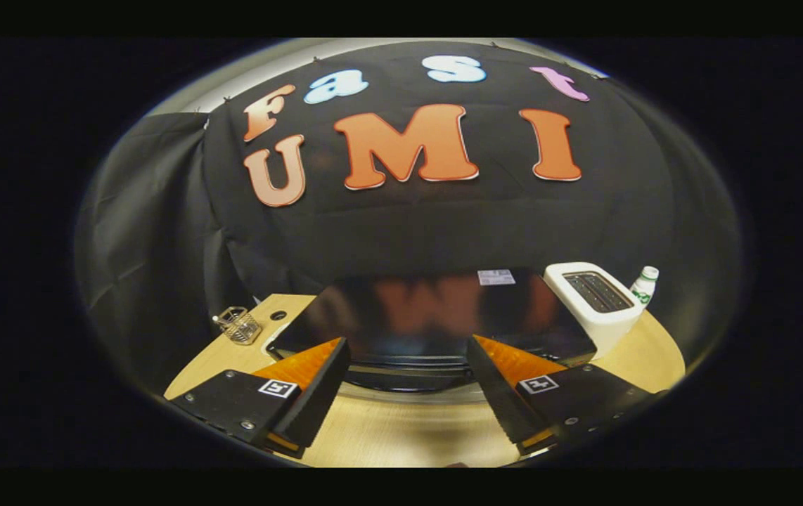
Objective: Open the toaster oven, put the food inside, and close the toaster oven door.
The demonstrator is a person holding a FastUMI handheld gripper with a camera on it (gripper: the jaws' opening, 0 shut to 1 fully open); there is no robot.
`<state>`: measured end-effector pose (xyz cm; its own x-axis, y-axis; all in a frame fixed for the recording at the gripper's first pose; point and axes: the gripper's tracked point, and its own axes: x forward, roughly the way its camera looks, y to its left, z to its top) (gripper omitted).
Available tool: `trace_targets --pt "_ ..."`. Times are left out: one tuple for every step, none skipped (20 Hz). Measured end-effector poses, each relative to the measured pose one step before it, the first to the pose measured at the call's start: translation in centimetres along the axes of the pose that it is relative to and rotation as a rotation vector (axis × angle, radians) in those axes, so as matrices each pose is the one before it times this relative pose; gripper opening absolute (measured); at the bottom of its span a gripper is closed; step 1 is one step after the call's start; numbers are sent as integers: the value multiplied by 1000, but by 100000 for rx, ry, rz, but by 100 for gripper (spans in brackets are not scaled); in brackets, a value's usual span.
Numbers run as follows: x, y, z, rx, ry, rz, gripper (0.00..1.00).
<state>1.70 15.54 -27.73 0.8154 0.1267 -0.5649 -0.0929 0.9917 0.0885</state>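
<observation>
Gripper [407, 365] wide open, nothing held

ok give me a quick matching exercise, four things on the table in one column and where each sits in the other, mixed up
Things:
1. toaster oven
2. white toaster
3. bottle
4. wire basket

Places:
A. at the table's left rear edge, apart from the rest
B. just ahead of the open jaws of the gripper
C. behind the white toaster
D. right beside the toaster oven, slots up

Pairs: 1-B, 2-D, 3-C, 4-A
</observation>
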Motion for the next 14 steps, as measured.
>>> trace_targets --pt "320 18 -299 748 -225 -1596 98" --pt "314 -116 -385 324 35 -2162 98" --pt "408 -6 -522 -515 313 -1594 98" --pt "-52 66 539 -952 -3480 -1977 98" --pt "-121 318 -254 -719 1002 -26 97" --pt "-108 386 -44 -1584 -1055 -298 96" --pt "-212 96 -308 -2673 -713 -1388 97" --pt "-252 40 -245 -4047 -1382 -1190 97" --pt "-391 17 -32 -1680 -2033 -285 97" --pt "-478 219 165 1585 -811 7 95" --pt "-260 119 -82 167 -1268 -60 92" --pt "-323 -78 -284 150 718 306 89" --pt "-401 46 -330 1042 -620 396 89" --pt "-375 46 -236 -1 1664 1064 89"
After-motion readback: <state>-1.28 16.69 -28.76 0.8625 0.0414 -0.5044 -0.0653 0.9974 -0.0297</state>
